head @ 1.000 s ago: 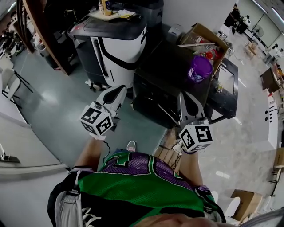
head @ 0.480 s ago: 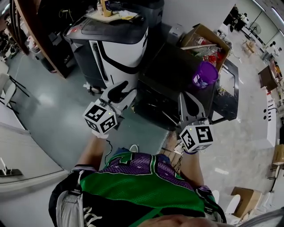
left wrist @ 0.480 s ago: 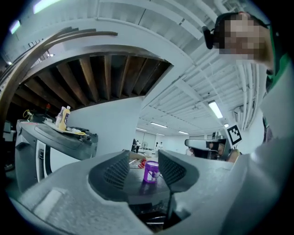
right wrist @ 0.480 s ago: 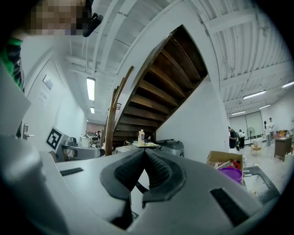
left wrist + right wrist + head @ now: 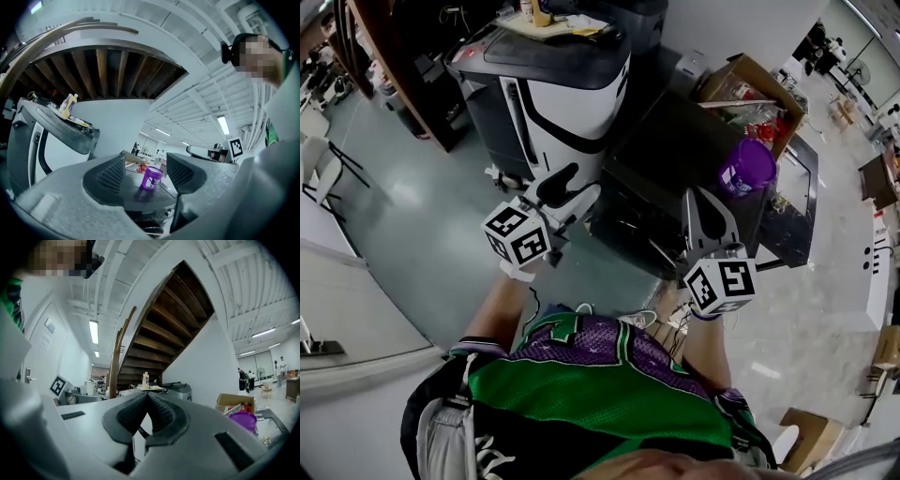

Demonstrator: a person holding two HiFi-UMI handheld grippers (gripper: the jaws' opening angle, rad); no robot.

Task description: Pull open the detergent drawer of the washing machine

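Since the earlier frame both hands have closed in on the dark washing machine [image 5: 675, 155]. The left hand-held gripper [image 5: 577, 186] now sits near its front left corner, and its jaws have just been opening.

Left hand-held gripper [image 5: 145, 171]: jaws moderately wide, nothing gripped. Only the distant purple tub [image 5: 152, 178] shows through the gap.
Right hand-held gripper [image 5: 697, 202]: over the machine's front edge. The right gripper view [image 5: 147, 399] shows its jaws pressed together and empty.

Step in hand, by my reading: approach, with no contact yet. The detergent drawer should be on the upper front strip of the machine. That face is in shadow and I cannot pick the drawer out for certain.

Next move calls for bringing the open left jaws onto the drawer's front lip, closing on it, then pulling straight outward.

Count:
- two hand-held grippers
- one washing machine, with one purple tub [image 5: 748, 167] on its top
- one cardboard box [image 5: 748, 77] behind it
- one white-and-black unit [image 5: 558, 89] to its left, carrying one bottle [image 5: 69, 104]
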